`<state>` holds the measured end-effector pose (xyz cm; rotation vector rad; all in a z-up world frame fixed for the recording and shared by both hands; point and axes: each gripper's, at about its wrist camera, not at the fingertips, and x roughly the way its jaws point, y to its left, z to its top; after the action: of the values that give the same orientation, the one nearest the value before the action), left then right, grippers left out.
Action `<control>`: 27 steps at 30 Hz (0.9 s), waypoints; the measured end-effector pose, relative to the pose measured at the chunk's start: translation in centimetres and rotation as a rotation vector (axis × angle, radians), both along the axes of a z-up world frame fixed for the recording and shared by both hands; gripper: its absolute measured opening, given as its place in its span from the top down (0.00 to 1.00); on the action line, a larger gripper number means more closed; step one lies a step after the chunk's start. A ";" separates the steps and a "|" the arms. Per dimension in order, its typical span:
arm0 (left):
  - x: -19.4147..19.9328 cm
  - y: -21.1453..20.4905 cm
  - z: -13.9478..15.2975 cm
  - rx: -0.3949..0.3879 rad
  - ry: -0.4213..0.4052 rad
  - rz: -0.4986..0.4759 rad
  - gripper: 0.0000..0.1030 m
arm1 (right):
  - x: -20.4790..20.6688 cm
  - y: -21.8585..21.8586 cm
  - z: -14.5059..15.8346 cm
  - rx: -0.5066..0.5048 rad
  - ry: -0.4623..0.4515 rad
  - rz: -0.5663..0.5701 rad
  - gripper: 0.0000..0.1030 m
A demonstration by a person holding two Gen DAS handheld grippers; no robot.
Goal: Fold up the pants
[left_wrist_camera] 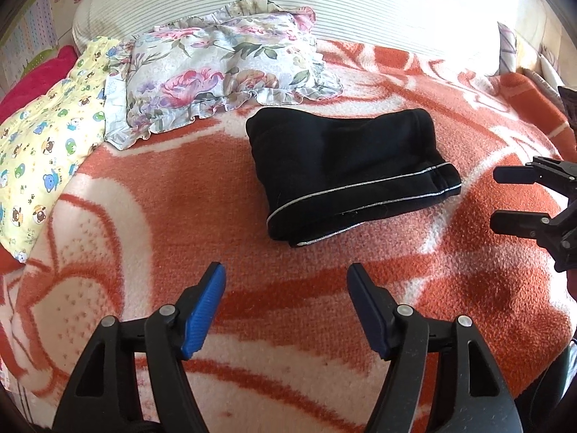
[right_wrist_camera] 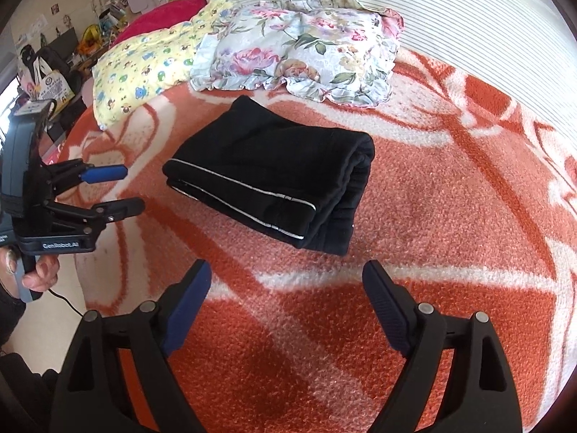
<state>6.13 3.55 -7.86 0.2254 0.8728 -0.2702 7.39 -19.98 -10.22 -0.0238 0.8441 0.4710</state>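
Black pants with a thin silver side stripe lie folded into a compact bundle on the orange and white blanket; they also show in the right wrist view. My left gripper is open and empty, held above the blanket in front of the bundle. It also shows at the left edge of the right wrist view. My right gripper is open and empty, in front of the bundle. It shows at the right of the left wrist view, apart from the pants.
A floral ruffled pillow lies just behind the pants. A yellow cartoon-print pillow and a pink cushion lie to the left. A striped bolster runs along the back. Room clutter lies beyond the bed's left side.
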 end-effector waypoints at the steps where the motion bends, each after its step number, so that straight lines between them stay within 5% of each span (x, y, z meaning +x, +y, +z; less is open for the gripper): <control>1: -0.1 0.1 0.0 0.004 -0.006 0.003 0.31 | 0.0 0.0 0.0 -0.007 -0.002 -0.001 0.16; 27: -2.4 0.1 0.8 0.065 -0.033 -0.033 0.22 | -1.2 1.5 1.3 -0.073 -0.057 0.078 0.15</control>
<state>3.74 3.65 -7.09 0.3042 0.8462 -0.2681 6.19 -18.46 -8.93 -0.1371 0.8060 0.5103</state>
